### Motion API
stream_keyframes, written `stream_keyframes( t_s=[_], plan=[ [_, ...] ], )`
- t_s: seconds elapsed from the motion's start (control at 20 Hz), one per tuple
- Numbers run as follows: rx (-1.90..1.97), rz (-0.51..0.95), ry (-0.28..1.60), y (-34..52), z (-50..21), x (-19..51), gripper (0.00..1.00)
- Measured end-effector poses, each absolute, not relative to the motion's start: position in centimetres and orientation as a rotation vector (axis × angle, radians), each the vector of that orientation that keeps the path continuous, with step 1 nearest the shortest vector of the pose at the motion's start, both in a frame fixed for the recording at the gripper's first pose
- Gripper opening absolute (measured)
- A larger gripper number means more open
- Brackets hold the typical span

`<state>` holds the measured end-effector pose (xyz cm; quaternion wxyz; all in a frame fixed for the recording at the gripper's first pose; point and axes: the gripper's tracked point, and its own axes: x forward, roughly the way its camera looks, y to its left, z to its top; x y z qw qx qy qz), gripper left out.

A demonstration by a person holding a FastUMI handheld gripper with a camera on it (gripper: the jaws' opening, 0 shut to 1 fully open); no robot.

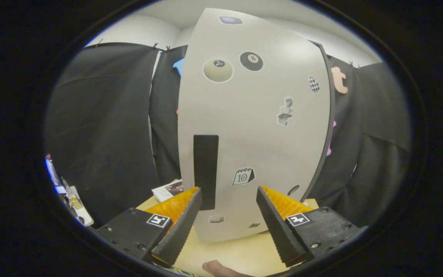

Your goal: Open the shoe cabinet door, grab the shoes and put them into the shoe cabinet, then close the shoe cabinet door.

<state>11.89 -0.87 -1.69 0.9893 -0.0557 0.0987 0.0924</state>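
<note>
A tall white shoe cabinet point(256, 127) stands upright on the pale wooden table point(237, 254), its door shut and covered with several stickers. A black vertical handle point(205, 171) runs down the door near its left edge. My gripper point(229, 194) is open just in front of the door's lower part. The left finger point(183, 223) sits right beside the handle's lower end, and the right finger point(273, 221) is well to the handle's right. Nothing is held between them. A rounded brownish tip, perhaps the toe of a shoe point(217, 267), pokes in below the fingers.
A small printed card or booklet point(167, 189) lies on the table left of the cabinet. Some clutter with a blue strip point(65, 190) sits far left. Black cloth walls close in behind and beside the cabinet.
</note>
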Motion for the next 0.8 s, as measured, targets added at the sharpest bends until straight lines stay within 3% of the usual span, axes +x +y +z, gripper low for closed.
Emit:
stream_keyframes(
  t_s=[0.2, 0.8],
  plan=[
    [-0.139, 0.122, 0.165, -1.0, -0.7, 14.7, 0.97],
    [-0.106, 0.14, 0.158, 2.6, -0.5, 20.8, 0.98]
  ],
)
